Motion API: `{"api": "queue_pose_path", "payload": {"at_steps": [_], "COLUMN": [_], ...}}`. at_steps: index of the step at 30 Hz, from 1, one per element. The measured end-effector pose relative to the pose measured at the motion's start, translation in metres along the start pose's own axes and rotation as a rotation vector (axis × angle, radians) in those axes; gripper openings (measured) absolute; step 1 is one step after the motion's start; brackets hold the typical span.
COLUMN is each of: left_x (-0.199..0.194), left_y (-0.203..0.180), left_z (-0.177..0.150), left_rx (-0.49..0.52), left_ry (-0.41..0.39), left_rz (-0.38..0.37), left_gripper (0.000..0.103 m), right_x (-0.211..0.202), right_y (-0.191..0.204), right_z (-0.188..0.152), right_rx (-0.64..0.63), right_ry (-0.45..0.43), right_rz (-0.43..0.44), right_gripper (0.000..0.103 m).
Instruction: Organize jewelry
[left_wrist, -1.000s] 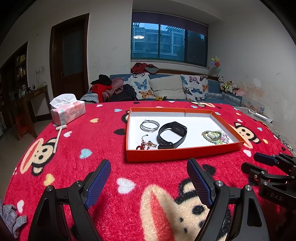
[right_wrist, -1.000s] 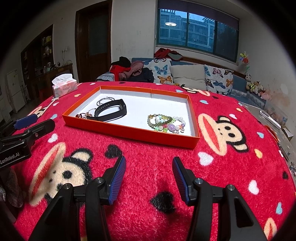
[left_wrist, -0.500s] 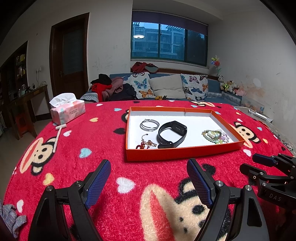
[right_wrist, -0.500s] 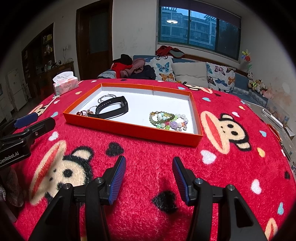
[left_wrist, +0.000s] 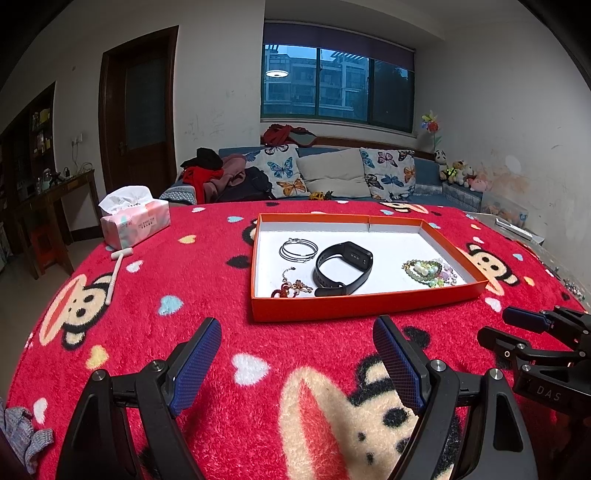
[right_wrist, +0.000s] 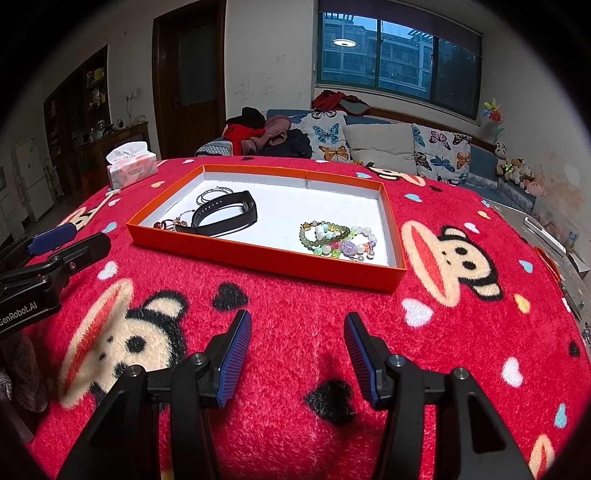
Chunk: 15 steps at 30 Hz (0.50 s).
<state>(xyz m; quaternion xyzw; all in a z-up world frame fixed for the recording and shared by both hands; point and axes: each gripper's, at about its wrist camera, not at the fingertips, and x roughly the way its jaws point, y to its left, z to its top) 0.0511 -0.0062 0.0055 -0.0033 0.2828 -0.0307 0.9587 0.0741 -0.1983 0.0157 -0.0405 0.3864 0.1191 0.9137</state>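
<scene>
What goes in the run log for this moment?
left claw: open, empty | right claw: open, empty | orange tray: black wristband, beaded bracelets inside

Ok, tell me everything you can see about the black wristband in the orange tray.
The black wristband is a smooth, rubbery-looking fitness band forming a closed loop, standing on its edge on the white floor of the orange tray, in its left half. A row of small holes shows along the strap in the right wrist view. The thin silver bangles lie just behind it, the red charm bracelet beside it. Neither gripper touches it.
</scene>
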Motion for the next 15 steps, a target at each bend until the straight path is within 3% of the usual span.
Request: {"api": "queue_pose_path", "payload": {"at_steps": [15], "left_x": [0.0006], "left_y": [-0.0012], "left_z": [-0.0025], "left_rx": [0.004], "left_ry": [0.004], "left_rz": [-0.003], "left_gripper": [0.090], "right_x": [0.0007], "right_y": [-0.0007], "right_z": [0.0019], "right_rx": [0.001], "right_ry": [0.002], "right_rz": [0.000], "right_gripper": [0.057]}}
